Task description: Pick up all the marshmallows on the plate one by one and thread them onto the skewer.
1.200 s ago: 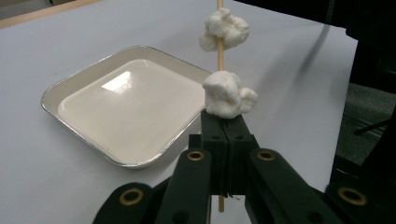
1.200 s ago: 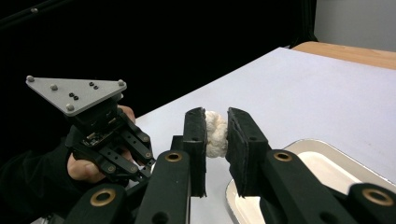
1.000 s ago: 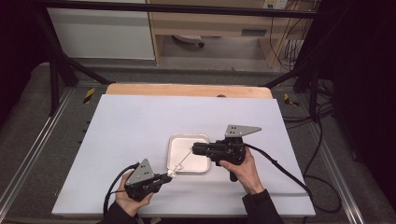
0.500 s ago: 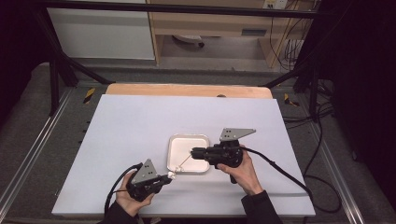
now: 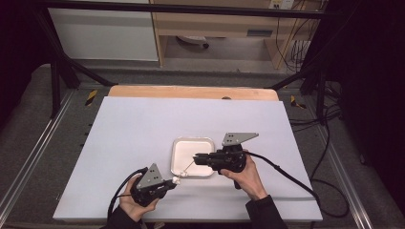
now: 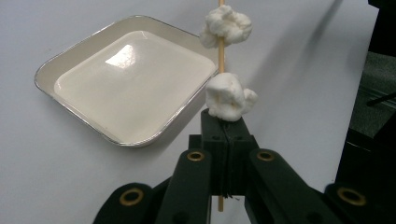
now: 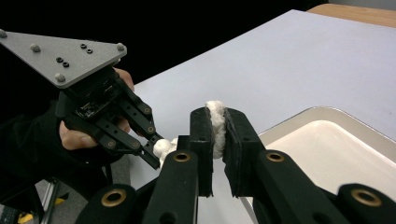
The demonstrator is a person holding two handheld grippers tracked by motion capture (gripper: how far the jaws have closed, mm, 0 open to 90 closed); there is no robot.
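My left gripper (image 6: 223,135) stays out of motion words: its fingers are clenched on the skewer (image 6: 221,51) at lower centre; my right gripper (image 7: 218,128) squeezes a marshmallow (image 7: 216,122) beside the tray (image 5: 177,145) on the bench (image 5: 143,124).

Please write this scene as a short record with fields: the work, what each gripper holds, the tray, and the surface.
work: pulling white marshmallow pieces off a wooden skewer
left gripper: fingers shut on the skewer, one marshmallow piece just above them
right gripper: fingers shut on a marshmallow piece, over the tray's near edge
tray: white, square, nothing in it
surface: white board on the table
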